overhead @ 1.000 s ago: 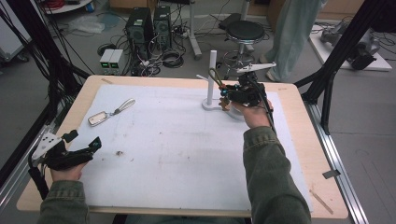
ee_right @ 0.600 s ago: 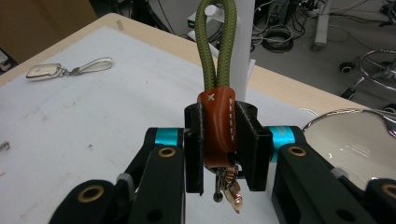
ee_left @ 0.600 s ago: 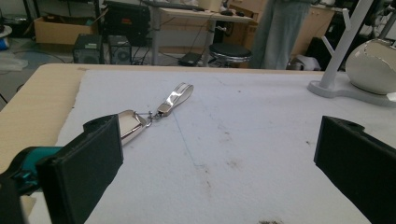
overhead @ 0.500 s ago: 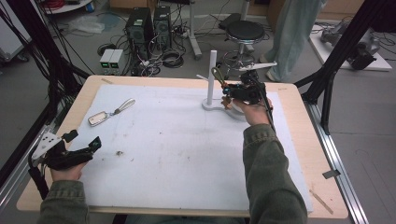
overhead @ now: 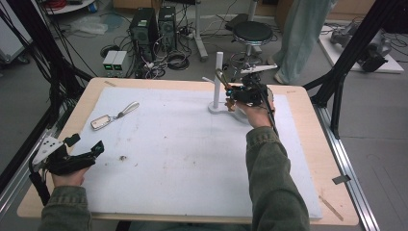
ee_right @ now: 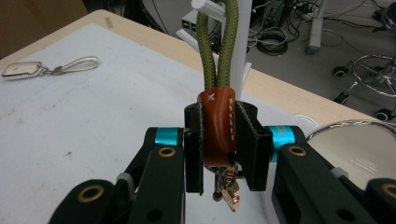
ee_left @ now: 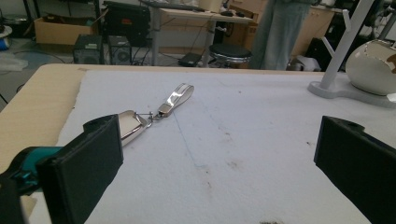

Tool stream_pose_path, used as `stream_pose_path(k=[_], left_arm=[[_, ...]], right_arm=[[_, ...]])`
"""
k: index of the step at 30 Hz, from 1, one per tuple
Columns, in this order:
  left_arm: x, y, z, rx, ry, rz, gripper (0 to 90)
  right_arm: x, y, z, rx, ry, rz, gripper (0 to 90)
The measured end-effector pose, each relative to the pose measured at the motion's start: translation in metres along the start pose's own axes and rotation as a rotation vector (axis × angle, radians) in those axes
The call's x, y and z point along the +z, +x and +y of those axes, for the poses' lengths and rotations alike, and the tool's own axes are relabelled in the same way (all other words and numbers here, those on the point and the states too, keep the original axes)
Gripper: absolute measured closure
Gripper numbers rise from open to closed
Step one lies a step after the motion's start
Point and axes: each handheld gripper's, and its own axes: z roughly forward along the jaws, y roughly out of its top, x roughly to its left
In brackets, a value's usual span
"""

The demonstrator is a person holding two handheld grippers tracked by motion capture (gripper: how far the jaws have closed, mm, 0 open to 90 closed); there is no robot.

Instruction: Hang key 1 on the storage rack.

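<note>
Hanging is half done at best, by my reading: the olive-green cord loop with a brown leather tab sits clamped in the right tool, raised beside the white pegged stand at one o'clock on the worktop, not yet over a peg. The silver keychain with a strap lies untouched at ten o'clock. The left tool gapes wide, holding nothing.

two keychains, one white stand
</note>
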Motion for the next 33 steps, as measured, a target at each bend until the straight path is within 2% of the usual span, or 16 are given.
stream_pose_path(k=[8,18,21,30,31,33], left_arm=[[0.0,0.001,0.0,0.0,0.001,-0.001,1.7],[0.0,0.001,0.0,0.0,0.001,-0.001,1.7],[0.0,0.0,0.0,0.0,0.0,-0.001,1.7],[0.0,0.0,0.0,-0.006,-0.002,0.0,1.7],[0.0,0.0,0.0,-0.005,-0.001,0.0,1.7],[0.0,0.0,0.0,-0.005,-0.001,0.0,1.7]], right_arm=[[0.01,-0.002,-0.001,-0.012,-0.005,-0.023,73.7],[0.02,-0.003,-0.003,-0.006,0.027,-0.026,72.7],[0.021,-0.005,-0.005,0.003,0.054,-0.027,70.9],[0.017,-0.005,-0.006,0.021,0.056,-0.011,59.3],[0.016,-0.004,-0.006,0.022,0.061,-0.013,53.3],[0.015,-0.004,-0.006,0.029,0.062,-0.011,47.7]])
